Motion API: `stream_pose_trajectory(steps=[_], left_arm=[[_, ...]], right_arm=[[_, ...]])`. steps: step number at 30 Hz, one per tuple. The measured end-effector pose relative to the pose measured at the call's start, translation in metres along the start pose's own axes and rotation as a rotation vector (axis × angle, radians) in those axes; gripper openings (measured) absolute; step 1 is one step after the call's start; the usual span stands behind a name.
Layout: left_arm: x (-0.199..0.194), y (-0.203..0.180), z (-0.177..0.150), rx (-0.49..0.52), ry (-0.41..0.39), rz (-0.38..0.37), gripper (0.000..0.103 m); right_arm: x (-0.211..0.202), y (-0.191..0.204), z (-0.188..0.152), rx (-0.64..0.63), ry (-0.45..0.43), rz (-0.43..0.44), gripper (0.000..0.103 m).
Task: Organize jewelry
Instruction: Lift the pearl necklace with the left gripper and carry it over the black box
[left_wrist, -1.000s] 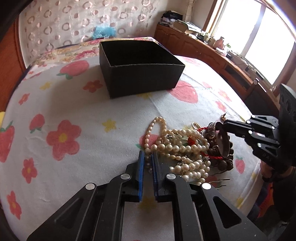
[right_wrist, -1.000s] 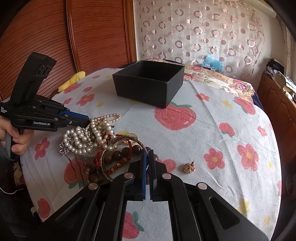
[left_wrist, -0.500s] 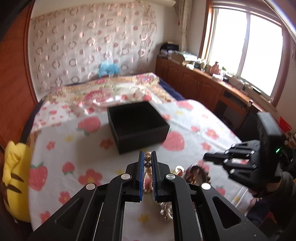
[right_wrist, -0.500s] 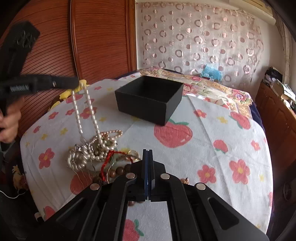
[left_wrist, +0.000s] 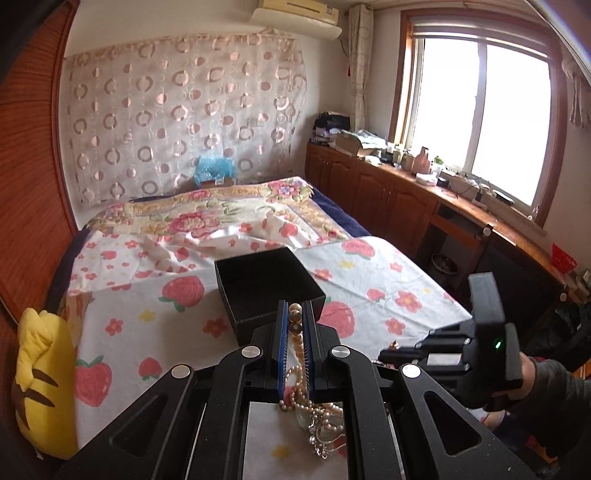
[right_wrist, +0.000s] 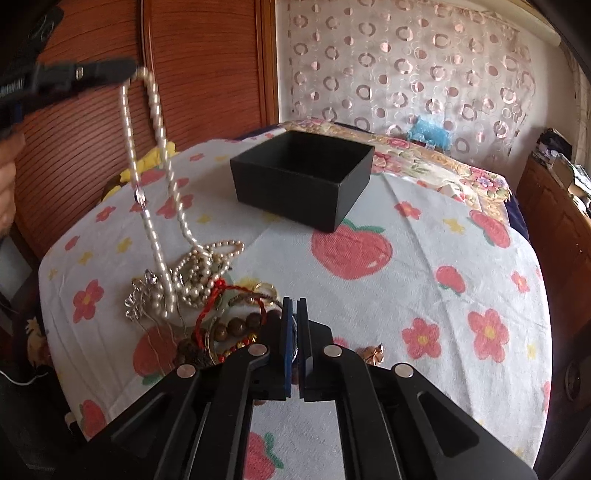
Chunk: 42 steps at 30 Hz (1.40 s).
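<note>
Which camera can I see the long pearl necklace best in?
The right wrist view. There the pearl necklace hangs in a long loop from the left gripper down to the jewelry pile. The left wrist view only shows a few beads squeezed between its fingers, with the rest mostly hidden.

Left tool motion-blurred, frame-cropped

open black box, bare cloth beside it
</note>
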<state>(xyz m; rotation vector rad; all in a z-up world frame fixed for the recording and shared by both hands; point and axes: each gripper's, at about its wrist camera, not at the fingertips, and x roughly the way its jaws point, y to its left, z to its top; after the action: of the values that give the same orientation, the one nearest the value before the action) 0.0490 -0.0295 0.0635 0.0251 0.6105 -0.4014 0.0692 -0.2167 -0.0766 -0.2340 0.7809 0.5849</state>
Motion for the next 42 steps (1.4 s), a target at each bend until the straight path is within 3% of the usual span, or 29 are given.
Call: stream_pose_trajectory(steps=[2, 10, 13, 14, 17, 23, 33, 42], left_arm=[[-0.004, 0.001, 0.006, 0.001, -0.014, 0.002, 0.007], [-0.014, -0.002, 0.022, 0.022, -0.055, 0.013, 0.007], [-0.015, -0.003, 0.023, 0.025, -0.057, 0.015, 0.007], [-0.014, -0.003, 0.023, 0.025, -0.056, 0.015, 0.007], [-0.014, -0.003, 0.023, 0.023, -0.054, 0.016, 0.007], [-0.014, -0.001, 0.026, 0.021, -0.060, 0.020, 0.007], [-0.028, 0.006, 0.057, 0.037, -0.126, 0.058, 0.007], [-0.032, 0.018, 0.091, 0.050, -0.183, 0.101, 0.007]], right_arm=[[0.002, 0.001, -0.002, -0.004, 0.010, 0.007, 0.014], [0.015, -0.001, -0.004, -0.025, 0.051, 0.002, 0.015], [0.016, -0.001, -0.003, -0.031, 0.052, 0.007, 0.014], [0.017, -0.002, -0.003, -0.033, 0.052, 0.008, 0.009], [0.016, 0.002, -0.003, -0.056, 0.041, -0.001, 0.005], [0.006, 0.001, 0.000, -0.056, -0.007, -0.018, 0.004], [-0.010, 0.001, 0.022, -0.068, -0.062, -0.029, 0.004], [-0.010, -0.011, 0.064, -0.082, -0.103, -0.045, 0.004]])
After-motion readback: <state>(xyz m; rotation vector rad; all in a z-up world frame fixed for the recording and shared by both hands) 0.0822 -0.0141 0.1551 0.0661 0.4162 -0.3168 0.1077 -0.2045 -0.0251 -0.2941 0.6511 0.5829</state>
